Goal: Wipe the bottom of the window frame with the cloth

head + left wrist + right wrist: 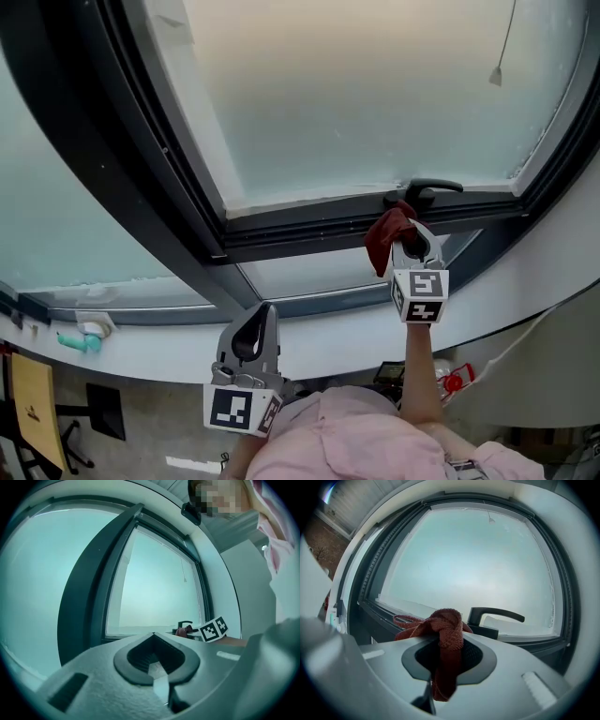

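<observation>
The right gripper (pixel 415 246) was clamped on the red cloth (pixel 386 234) just beside the handle (pixel 427 190), against the window frame (pixel 300 228), whose bottom rail ran bare leftward from the handle. The cloth's long axis hung downward. The left gripper (pixel 251 337), jaws together and empty, sat well below the handle.

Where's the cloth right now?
In the head view the red cloth is right of centre, pinched in the right tongs, at the bottom window frame, just below-left of the black handle.
</observation>
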Motion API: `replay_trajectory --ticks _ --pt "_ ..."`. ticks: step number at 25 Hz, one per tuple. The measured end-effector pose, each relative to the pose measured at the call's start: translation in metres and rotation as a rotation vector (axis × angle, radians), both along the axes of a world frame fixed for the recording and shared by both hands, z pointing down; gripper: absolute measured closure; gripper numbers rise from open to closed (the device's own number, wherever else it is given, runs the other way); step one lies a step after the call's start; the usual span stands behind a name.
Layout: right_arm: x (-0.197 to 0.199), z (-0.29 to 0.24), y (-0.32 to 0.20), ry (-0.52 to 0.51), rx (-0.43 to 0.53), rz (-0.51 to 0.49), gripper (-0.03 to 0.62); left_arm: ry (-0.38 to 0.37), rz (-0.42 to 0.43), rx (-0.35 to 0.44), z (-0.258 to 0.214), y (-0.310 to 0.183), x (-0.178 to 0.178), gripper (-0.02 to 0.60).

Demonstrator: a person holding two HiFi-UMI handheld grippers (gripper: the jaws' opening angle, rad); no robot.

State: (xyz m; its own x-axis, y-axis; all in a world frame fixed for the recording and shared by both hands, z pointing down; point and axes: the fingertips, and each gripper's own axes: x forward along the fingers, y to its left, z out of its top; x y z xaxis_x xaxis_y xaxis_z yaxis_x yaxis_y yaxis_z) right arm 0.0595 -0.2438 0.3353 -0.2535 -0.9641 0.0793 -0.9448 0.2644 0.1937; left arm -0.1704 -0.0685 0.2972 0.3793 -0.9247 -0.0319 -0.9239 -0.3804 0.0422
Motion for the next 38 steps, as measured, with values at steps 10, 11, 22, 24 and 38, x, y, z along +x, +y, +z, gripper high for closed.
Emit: replay_trajectory --ticks 10,11,22,24,38 --pt "0.004 0.000 -0.001 0.003 -0.010 0.055 0.542 0.024 -0.056 0.038 -0.014 0.027 -0.033 0.586" --pt "0.004 0.000 0.000 -0.005 -0.016 0.060 0.542 0.026 -0.067 0.036 -0.012 0.030 -0.038 0.586" --pt "-0.158 0.031 0.073 -0.098 -0.119 -0.321 0.531 0.065 -0.127 -0.038 0.023 0.050 -0.080 0.586" --pt "-0.199 0.043 0.085 -0.067 -0.147 -0.422 0.531 0.085 -0.138 -0.064 0.034 0.052 -0.086 0.586" --pt "-0.326 0.052 0.089 0.006 -0.128 -0.641 0.531 0.115 -0.189 -0.067 0.040 0.051 -0.134 0.586"
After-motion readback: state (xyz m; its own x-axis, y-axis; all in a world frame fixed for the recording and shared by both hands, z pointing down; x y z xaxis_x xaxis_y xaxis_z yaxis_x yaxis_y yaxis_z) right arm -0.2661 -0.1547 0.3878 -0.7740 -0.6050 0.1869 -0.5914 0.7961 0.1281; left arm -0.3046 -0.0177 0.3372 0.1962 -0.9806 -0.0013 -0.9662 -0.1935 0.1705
